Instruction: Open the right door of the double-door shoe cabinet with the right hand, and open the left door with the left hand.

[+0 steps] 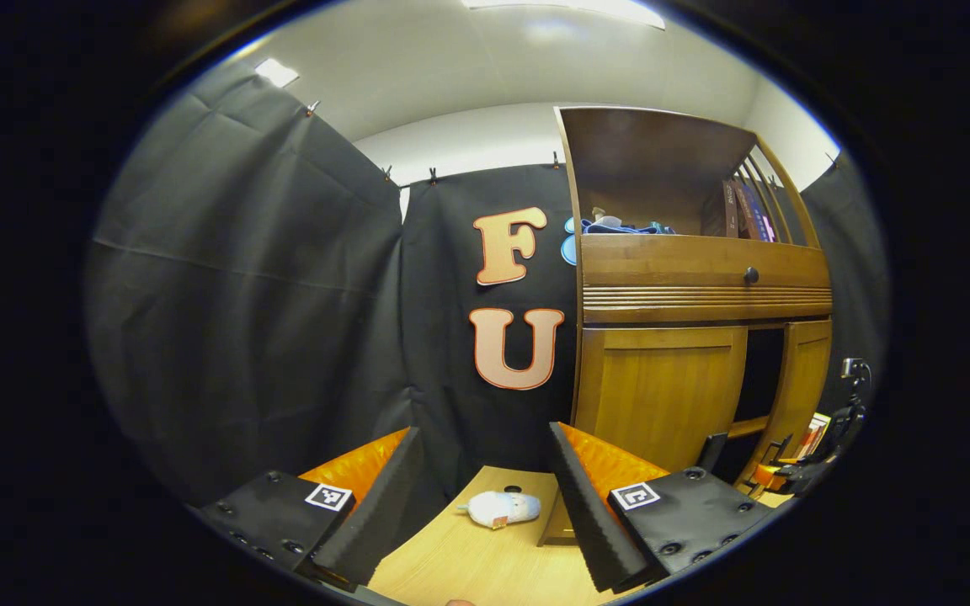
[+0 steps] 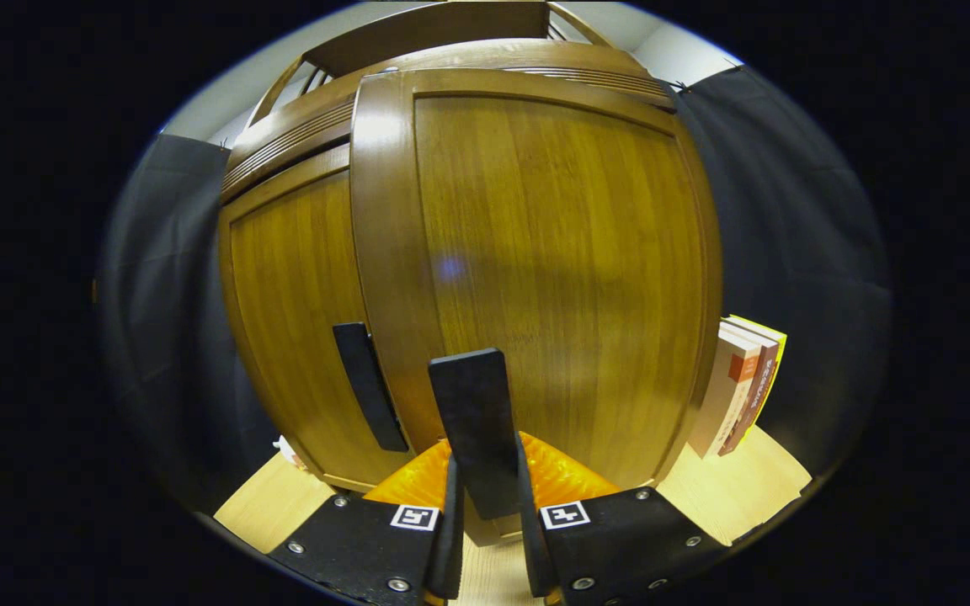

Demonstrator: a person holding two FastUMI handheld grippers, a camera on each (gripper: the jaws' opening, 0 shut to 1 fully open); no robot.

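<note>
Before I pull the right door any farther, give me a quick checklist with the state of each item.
1. Right gripper shut on the right door handle: ok, both fingers press on the bar.
2. Right door off the frame: ok, it stands ajar, ahead of the left door.
3. Swing path on the right: not ok, books stand close beside the door's edge.
4. Left gripper ready: ok, open and holding nothing.
5. Left gripper at the left door handle: not ok, it is back from the cabinet.
6. Toy on the table: ok, it lies apart from the doors.
</note>
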